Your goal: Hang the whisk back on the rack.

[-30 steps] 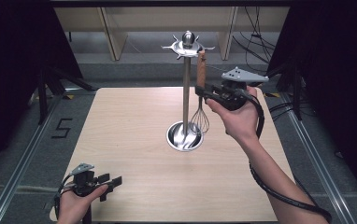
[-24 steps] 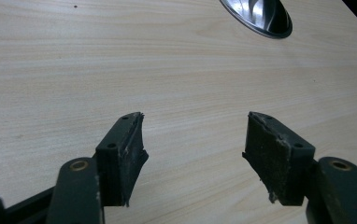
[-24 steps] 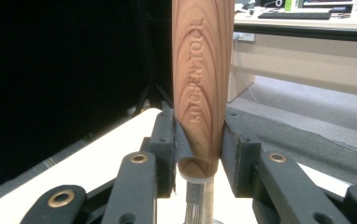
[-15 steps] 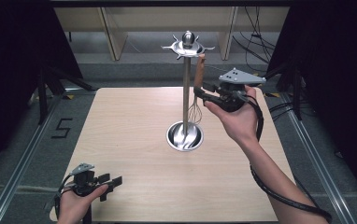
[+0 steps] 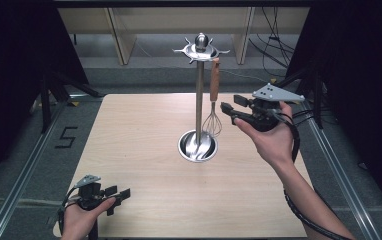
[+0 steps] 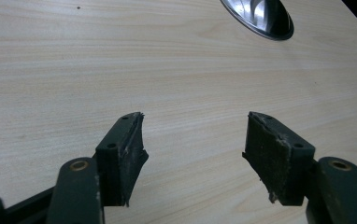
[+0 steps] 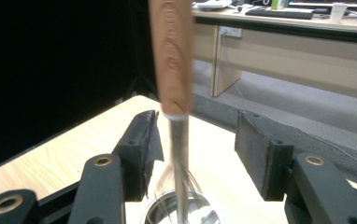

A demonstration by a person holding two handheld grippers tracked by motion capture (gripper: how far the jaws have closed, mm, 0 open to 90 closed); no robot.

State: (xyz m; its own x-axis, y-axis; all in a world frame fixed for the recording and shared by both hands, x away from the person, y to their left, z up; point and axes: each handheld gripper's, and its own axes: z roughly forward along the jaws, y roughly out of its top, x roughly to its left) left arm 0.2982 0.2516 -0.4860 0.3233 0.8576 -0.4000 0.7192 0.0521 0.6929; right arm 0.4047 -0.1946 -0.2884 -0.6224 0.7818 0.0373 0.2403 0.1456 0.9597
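So, nearest to you, your left gripper (image 5: 120,194) sits low at the near-left corner of the table (image 5: 139,140), held in your left hand (image 5: 81,220). Its jaws are spread wide with nothing between them, and in the left gripper view (image 6: 193,140) there's just bare wood under the gap, with the edge of the shiny round base (image 6: 260,16) peeking in at the top.

Moving further out, the stand (image 5: 199,100) is planted about mid-table: a steel pole rising from a round dish-shaped base (image 5: 197,146), topped by a ring of hooks (image 5: 200,49). A whisk (image 5: 213,102) with a wooden handle hangs from a hook on the right side of the stand, its wire end dangling just above the base, close beside the pole.

Your right gripper (image 5: 229,107) is up in the air just right of the whisk, in your right hand (image 5: 269,140), jaws pointing left at it and parted wide. In the right gripper view (image 7: 195,144) the whisk (image 7: 174,84) hangs in the gap between the jaws, a bit blurry, and I can't tell whether it's level with them or a little beyond; neither pad looks to be touching it. Wire loops and base (image 7: 176,212) show below.

Beyond the table there's a pale desk (image 7: 307,42).
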